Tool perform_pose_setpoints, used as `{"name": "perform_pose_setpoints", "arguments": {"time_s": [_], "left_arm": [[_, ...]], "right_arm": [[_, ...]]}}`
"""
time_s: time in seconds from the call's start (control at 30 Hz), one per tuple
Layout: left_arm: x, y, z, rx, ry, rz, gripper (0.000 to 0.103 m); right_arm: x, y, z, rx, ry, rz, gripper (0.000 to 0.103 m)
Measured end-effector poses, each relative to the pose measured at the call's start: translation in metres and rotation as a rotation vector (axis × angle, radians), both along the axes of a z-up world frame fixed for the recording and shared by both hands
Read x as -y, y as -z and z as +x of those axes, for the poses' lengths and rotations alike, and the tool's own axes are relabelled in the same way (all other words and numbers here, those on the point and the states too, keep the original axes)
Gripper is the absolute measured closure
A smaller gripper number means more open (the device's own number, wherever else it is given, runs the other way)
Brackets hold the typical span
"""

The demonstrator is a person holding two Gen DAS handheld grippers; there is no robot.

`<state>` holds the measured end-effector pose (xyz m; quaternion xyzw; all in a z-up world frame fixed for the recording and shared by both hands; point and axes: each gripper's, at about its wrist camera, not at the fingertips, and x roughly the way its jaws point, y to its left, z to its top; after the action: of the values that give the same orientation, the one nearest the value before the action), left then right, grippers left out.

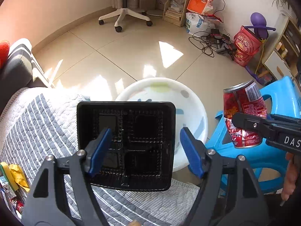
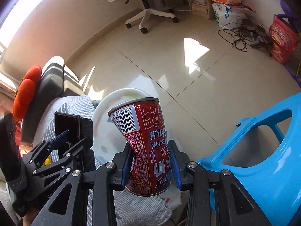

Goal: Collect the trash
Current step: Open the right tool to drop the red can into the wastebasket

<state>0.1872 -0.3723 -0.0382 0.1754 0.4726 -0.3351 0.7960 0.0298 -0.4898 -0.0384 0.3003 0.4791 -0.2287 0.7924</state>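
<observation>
Trash in my two tools is a black tray [image 1: 146,116] and a dented red can [image 2: 146,141], and I place everything from the white bin [image 1: 161,81] on the tiled floor.

The striped grey quilt [image 1: 37,122] is the biggest thing. It lies left of the bin and runs up against its near side. The blue stool [image 1: 278,94] stands just right of the bin.

The tray comes next. It sits over the near-left part of the bin, covering that part of the rim and overhanging the quilt, with its four compartments facing my left camera. From the right wrist it shows edge-on, left of the bin [image 2: 101,105].

My left gripper [image 1: 146,131] is released. Its jaws stand wide, with the tray between them. The right blue pad is clear of the tray's right edge. The left pad lies across the tray's face, and I cannot tell whether it touches.

The can hangs to the right of the bin, between it and the stool. It is upside down, with the barcode uppermost. My right gripper [image 2: 150,146] is clenched on the can, with both blue pads pressed into the crushed waist.

Some small yellow wrappers [image 1: 18,175] lie on the quilt, well left of the bin.
</observation>
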Motion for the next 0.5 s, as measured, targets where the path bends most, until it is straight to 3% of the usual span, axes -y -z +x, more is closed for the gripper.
{"name": "perform_pose_setpoints", "arguments": {"time_s": [0.23,0.5], "left_arm": [[-0.037,-0.004,-0.001,0.035,-0.072,0.071,0.006],[-0.115,-0.010,-0.012,0.036,-0.153,0.080,0.003]], "right_arm": [[-0.008,0.004,0.012,-0.009,-0.022,0.003,0.066],[-0.023,0.024,0.041,-0.059,-0.043,0.019,0.065]]}}
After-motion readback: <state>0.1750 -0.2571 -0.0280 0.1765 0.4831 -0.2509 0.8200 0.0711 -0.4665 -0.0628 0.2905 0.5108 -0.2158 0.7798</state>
